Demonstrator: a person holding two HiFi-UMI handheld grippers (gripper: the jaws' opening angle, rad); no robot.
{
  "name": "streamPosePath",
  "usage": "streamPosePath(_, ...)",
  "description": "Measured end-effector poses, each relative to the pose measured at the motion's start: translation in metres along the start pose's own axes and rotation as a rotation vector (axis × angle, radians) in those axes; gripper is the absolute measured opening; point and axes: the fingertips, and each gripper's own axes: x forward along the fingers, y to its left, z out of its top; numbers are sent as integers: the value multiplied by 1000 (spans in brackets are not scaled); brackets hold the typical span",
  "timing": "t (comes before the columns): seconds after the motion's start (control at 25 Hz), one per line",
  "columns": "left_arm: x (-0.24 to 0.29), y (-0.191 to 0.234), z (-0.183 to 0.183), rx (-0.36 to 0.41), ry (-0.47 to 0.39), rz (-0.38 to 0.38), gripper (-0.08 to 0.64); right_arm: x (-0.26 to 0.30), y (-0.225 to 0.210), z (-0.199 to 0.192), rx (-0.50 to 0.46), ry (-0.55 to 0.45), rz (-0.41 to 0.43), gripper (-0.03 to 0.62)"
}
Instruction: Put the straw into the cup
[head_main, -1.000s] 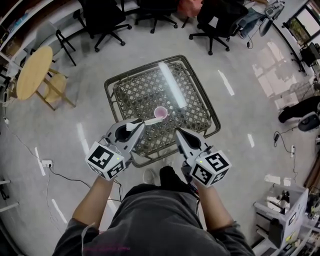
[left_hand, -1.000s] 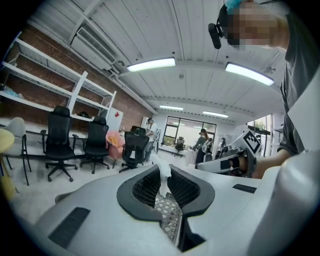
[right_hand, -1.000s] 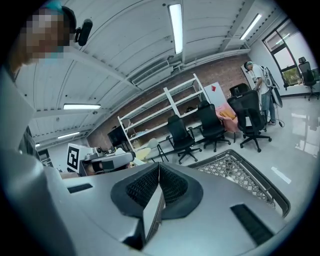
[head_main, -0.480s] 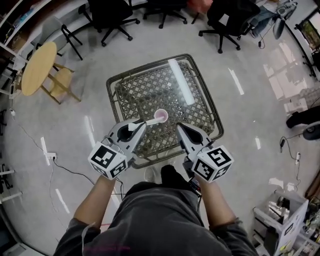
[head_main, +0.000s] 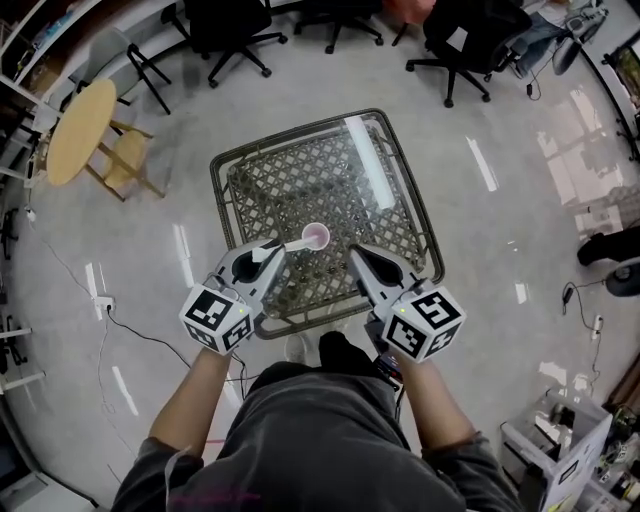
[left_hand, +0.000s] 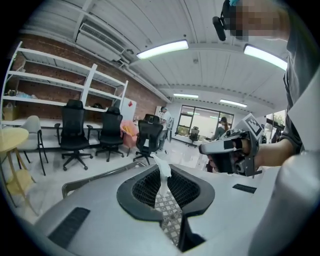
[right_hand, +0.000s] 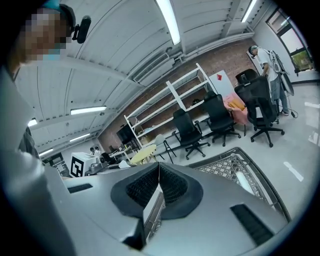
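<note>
My left gripper (head_main: 270, 252) is clenched on the white straw (head_main: 292, 244); its own view shows the pads pinching the straw low down, with the free length sticking out ahead of the jaws. From the head view that free end reaches toward the near rim of the small pink cup (head_main: 316, 236), which stands upright on the lattice table (head_main: 290, 190) close to its front edge, just ahead of and between my two grippers. I cannot tell whether the tip touches the rim yet. My right gripper (head_main: 354, 254) hangs just beside the cup with its jaws pressed together on nothing. To do this step well I would carry the tip over the mouth rather than against the wall — the cup looks light and a sideways nudge could tip it. Then I would angle the straw more steeply so it drops inside, and let go only once the tip sits well below the rim. If the cup wobbles, the right gripper is close enough to open and steady it.
</note>
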Motion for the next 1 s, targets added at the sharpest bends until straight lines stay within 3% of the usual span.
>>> streamPosePath(1.0, 78, 49, -84, -80, 158, 46, 48, 19, -66, -9, 3, 113, 1, 14)
